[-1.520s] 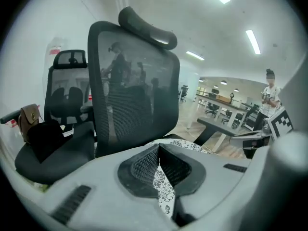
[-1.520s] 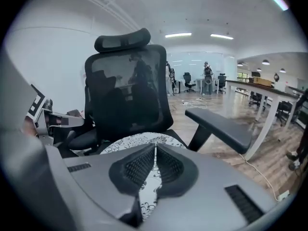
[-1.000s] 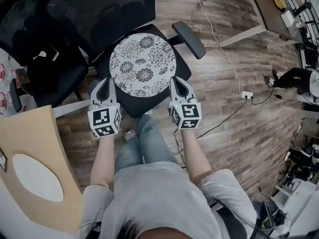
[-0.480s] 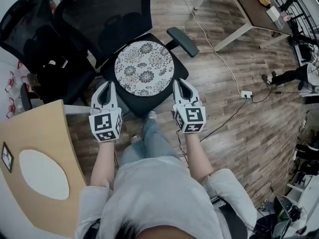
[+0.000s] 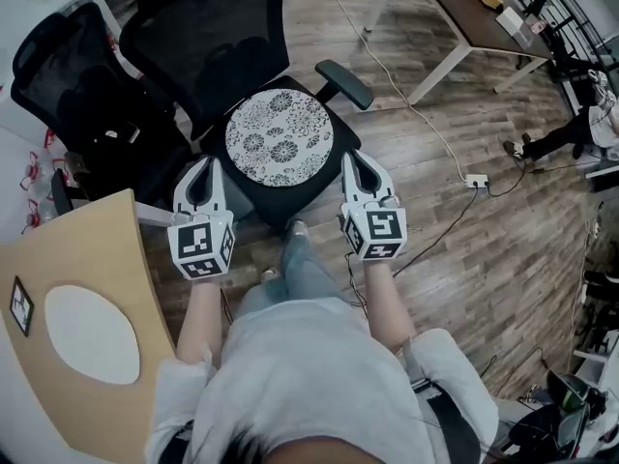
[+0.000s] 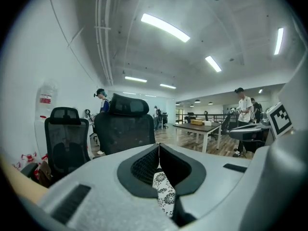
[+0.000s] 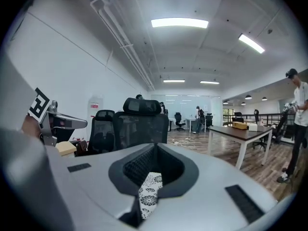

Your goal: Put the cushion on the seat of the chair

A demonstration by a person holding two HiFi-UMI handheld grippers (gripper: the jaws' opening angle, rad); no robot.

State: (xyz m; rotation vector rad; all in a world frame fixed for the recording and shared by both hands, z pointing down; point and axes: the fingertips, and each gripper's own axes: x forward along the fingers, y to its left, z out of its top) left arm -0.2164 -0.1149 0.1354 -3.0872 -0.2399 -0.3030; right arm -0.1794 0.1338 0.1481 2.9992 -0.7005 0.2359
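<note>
Round black-and-white floral cushion point(image 5: 279, 137) lies on the black office chair point(image 5: 263, 201) seat; the left gripper point(image 5: 201, 162) and right gripper point(image 5: 357, 157) hover near it, jaws pressed together, empty.

- A second black mesh office chair point(image 5: 82, 104) stands ahead of the left claw point(image 5: 202, 164), off to its left.
- A pale wooden board point(image 5: 108, 249) with a white oval patch point(image 5: 89, 334) sits just outside and behind the left claw.
- A white power strip point(image 5: 476, 180) lies on the wood-plank floor point(image 5: 484, 278), well to the right of the right claw point(image 5: 354, 157).
- A dark-topped desk point(image 5: 464, 17) on white legs stands far ahead of the right claw, to its right.
- A person in a white shirt point(image 6: 244, 107) stands far ahead of the left claw, to the right.
</note>
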